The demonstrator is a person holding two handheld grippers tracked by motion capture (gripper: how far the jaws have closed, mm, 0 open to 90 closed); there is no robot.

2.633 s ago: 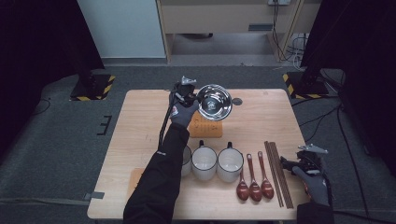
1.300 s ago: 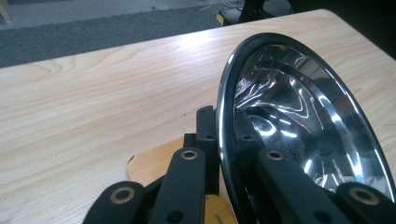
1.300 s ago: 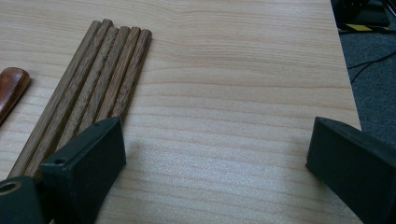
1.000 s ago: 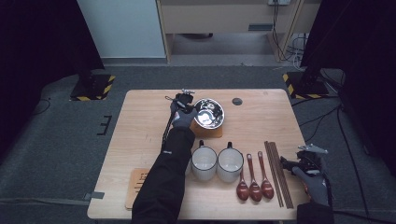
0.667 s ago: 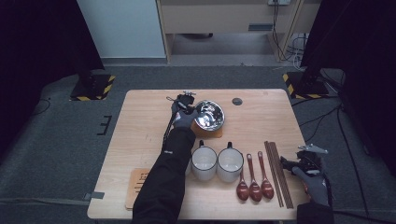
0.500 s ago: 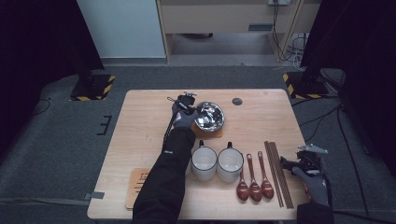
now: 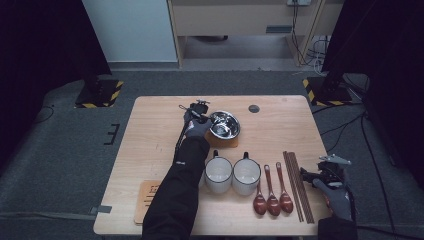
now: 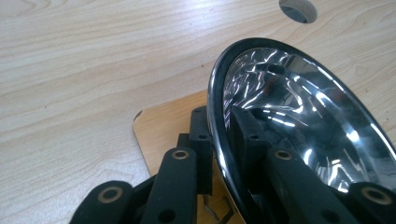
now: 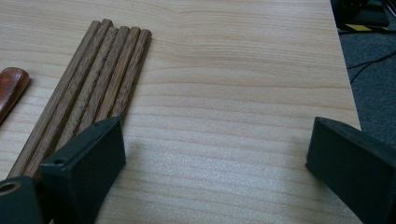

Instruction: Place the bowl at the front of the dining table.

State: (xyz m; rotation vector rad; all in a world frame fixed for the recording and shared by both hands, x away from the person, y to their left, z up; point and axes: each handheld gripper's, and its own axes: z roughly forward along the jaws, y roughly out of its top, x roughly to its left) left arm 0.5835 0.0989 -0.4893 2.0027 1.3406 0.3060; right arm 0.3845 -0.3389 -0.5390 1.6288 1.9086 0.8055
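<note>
On the far-middle part of the table, the left gripper has its jaws astride the rim of the steel bowl: one jaw outside the wall, one inside. Jaws have just been easing apart a little, rim between them; the left gripper view shows them hard against the rim on both sides, so I read it as a grip on the bowl. Bowl sits on a small wooden board, tilted in that view. A round hole in the tabletop lies just beyond the bowl.

Right gripper rests at the table's right edge, jaws wide apart, nothing between them but bare wood. Chopsticks lie just beside its one jaw, not touching as far as I can tell.

Nearer the person: two white mugs side by side, three brown spoons next to them, then the chopsticks. A second wooden board lies partly under the left sleeve.
</note>
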